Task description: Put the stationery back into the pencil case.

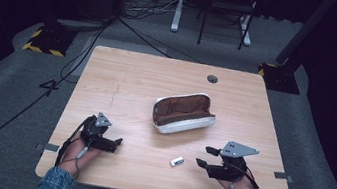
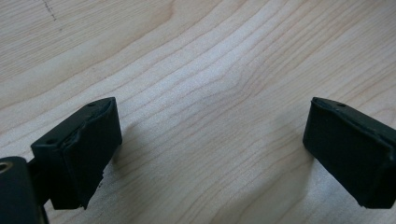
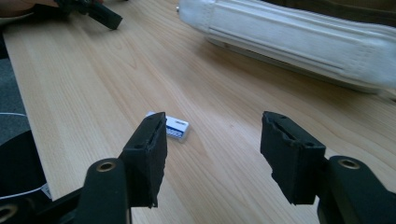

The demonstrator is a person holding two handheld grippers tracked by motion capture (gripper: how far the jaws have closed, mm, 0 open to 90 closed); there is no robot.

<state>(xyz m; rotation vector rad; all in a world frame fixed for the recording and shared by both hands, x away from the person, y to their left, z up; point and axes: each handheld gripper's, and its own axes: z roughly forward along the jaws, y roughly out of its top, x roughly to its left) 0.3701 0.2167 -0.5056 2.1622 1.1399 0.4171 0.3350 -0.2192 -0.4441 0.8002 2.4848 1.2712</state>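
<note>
Nothing packed yet, I judge: the small white eraser (image 1: 176, 161) lies on the tabletop (image 1: 132, 84) just in front of the open pouch (image 1: 183, 112). My right tool (image 1: 203, 156) is spread, facing the eraser; my left tool (image 1: 117, 143) is spread, empty.

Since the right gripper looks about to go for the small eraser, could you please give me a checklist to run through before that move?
1. Right gripper jaws open wide enough for the eraser: ok.
2. Eraser lies free on the table, nothing touching it: ok.
3. Eraser centred between the jaws: not ok, it sits ahead, near one jaw.
4. Pencil case open, mouth up: ok.
5. Left gripper open and apart from the eraser: ok.
6. Case interior free of other items: cannot tell.
</note>
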